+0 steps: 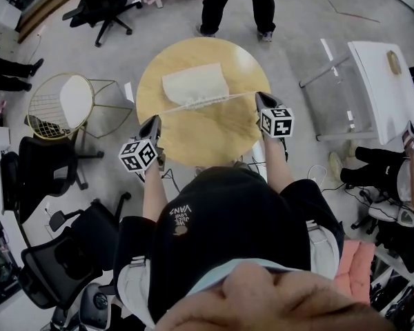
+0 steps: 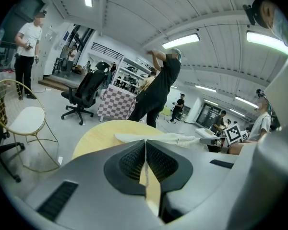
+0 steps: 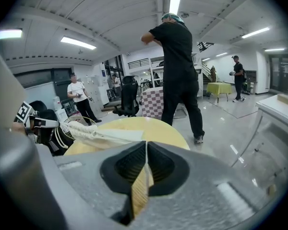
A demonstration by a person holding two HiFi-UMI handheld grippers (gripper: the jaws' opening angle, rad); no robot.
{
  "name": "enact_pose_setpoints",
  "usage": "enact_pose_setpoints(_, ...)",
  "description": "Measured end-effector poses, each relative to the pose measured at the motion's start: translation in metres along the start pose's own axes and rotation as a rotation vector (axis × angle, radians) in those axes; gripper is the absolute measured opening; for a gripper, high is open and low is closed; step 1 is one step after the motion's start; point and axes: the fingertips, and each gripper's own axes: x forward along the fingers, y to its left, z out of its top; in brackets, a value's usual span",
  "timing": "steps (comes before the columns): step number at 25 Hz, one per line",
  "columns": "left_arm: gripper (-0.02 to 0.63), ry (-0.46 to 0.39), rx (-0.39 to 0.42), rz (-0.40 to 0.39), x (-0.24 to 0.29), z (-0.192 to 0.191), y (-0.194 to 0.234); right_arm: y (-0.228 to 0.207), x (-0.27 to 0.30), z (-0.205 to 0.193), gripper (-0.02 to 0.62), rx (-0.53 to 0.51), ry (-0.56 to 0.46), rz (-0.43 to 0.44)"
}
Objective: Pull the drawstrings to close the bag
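A white drawstring bag (image 1: 193, 85) lies flat on the round wooden table (image 1: 214, 133), its gathered mouth toward me. A thin white drawstring (image 1: 171, 108) runs taut from that mouth out to my left gripper (image 1: 154, 121), which is shut on it at the table's left edge. The other drawstring end (image 1: 239, 96) stretches to my right gripper (image 1: 260, 96), shut on it at the right edge. In the left gripper view the jaws (image 2: 145, 143) meet on a pale cord, with the bunched bag (image 2: 170, 138) beyond. The right gripper view shows its jaws (image 3: 146, 145) pressed together and the bag (image 3: 103, 136) at the left.
A gold wire chair with a white seat (image 1: 63, 102) stands left of the table. Black office chairs (image 1: 55, 171) sit at my left. A person (image 1: 238, 5) stands just beyond the table's far edge. A white table (image 1: 386, 81) and a clear stand (image 1: 331, 81) are at the right.
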Motion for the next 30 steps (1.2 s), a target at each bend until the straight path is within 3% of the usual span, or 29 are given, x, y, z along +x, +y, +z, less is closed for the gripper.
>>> enact_pose_setpoints(30,0.014,-0.038,-0.044,0.057,-0.022,0.012,0.021,-0.011,-0.004,-0.008,0.003,0.097,-0.020,-0.002)
